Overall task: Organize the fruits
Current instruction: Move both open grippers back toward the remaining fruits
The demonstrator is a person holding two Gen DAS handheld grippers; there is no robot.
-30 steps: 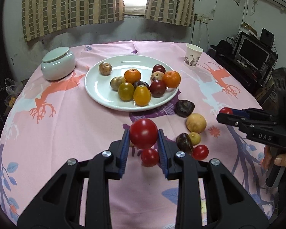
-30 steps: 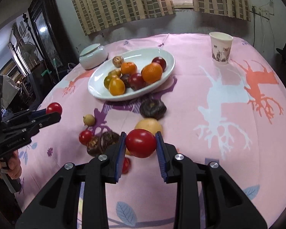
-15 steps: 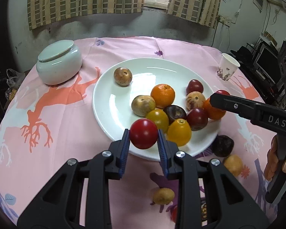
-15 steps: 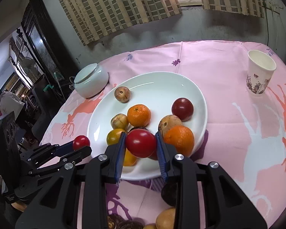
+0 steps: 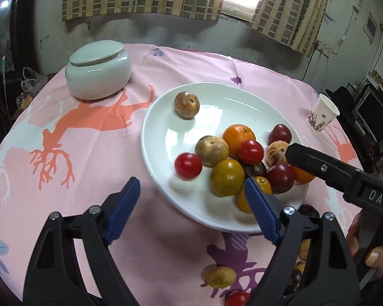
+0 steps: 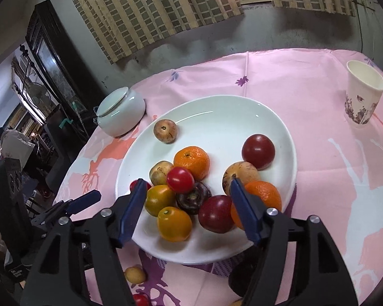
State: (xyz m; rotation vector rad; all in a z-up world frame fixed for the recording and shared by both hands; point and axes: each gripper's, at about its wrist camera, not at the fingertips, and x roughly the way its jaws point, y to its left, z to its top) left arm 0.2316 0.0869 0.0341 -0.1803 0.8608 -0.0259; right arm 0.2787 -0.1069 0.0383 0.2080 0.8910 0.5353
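Note:
A white plate (image 5: 166, 117) (image 6: 242, 112) on the pink tablecloth holds several fruits: oranges, plums, yellow and brown fruits. One red tomato (image 5: 188, 165) lies on the plate's near left part, just beyond my open, empty left gripper (image 5: 191, 193). A second red tomato (image 5: 250, 152) (image 6: 180, 179) rests on top of the fruit pile, just beyond my open, empty right gripper (image 6: 186, 196), whose black jaw also shows in the left wrist view (image 5: 326, 170). Loose fruits remain on the cloth: a small yellow one (image 5: 220, 276) (image 6: 134, 275) and a red tomato (image 5: 238, 298).
A pale green lidded jar (image 5: 98, 68) (image 6: 121, 111) stands left of the plate. A paper cup (image 5: 323, 112) (image 6: 365, 93) stands at the right. Dark fruits lie on the cloth under the right gripper (image 6: 238, 280). A cabinet and curtains stand behind the table.
Both grippers came over the plate carrying red tomatoes, then opened. The left tomato now lies on the plate, the right one on the fruit pile.

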